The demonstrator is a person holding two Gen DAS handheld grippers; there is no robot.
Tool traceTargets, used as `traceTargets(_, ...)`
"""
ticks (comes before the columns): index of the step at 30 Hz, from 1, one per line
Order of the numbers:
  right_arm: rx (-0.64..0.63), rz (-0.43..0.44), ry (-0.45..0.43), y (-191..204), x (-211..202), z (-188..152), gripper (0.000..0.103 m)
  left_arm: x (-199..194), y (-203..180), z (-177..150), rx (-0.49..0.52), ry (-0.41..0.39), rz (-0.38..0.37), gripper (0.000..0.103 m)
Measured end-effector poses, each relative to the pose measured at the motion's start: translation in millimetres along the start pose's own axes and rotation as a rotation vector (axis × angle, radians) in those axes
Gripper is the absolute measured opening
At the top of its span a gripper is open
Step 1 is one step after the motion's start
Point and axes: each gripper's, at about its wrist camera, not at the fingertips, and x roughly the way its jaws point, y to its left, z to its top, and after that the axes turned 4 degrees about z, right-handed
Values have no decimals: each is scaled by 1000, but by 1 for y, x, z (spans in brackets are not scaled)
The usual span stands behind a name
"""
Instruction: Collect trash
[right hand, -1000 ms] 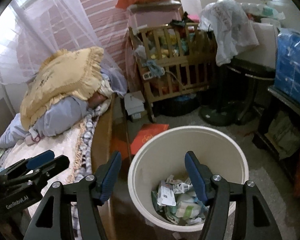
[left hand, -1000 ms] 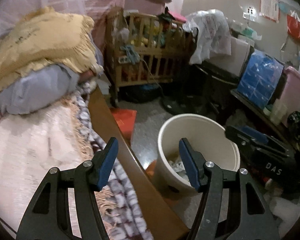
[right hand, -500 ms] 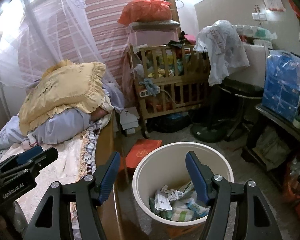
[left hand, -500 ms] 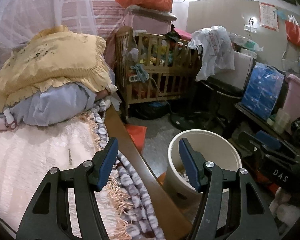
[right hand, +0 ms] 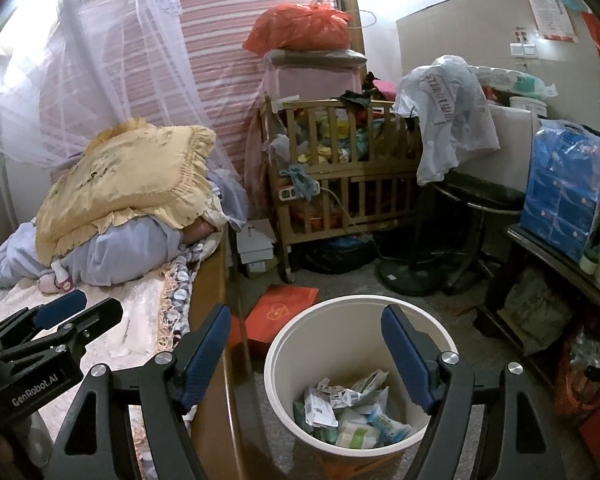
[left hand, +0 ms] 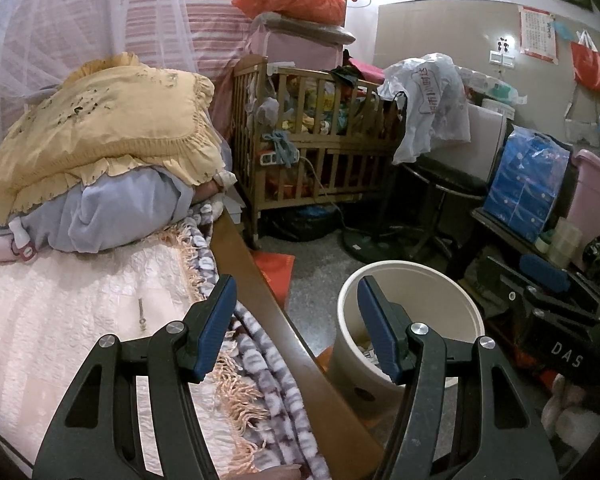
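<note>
Over the pale quilted bed (left hand: 60, 320), left gripper (left hand: 296, 322) half open, empty. Right gripper (right hand: 304, 354) above the cream round plastic bin (right hand: 360, 380) of crumpled wrappers (right hand: 348, 412), jaws opening, nothing between. Likely between drops; next, finding more trash. Versus a second back: both raised, bin lower in view.

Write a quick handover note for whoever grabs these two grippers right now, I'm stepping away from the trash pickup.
Left gripper: open, nothing between the jaws, over the bed's edge.
Right gripper: jaws opening, nothing between them, above the trash bin.
The bin stands on the floor beside the wooden bed frame.
Done: wrappers and packets lie in the bin's bottom.
Left: look for more trash; a small screw-like piece lies on the bed cover, and a red box lies on the floor behind the bin. Whether either is trash I cannot tell.
</note>
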Motion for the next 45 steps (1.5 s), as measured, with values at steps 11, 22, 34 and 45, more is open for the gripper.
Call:
traceTargets(11,-18,-2,12,1,3,3,79,1,-2,-1,-1,4,-3,62)
traceTargets(22,-31,4,22,4,8,-1,80,2,-1,-3,-10,1,-3,62)
traceTargets(34,-32,7,27,4,10,-1,81,3,-2,-4,-16,8,-2,62)
traceTargets(45,-35,6,33,3,12,-5,82,3,-1,-5,-15,11,-2,62)
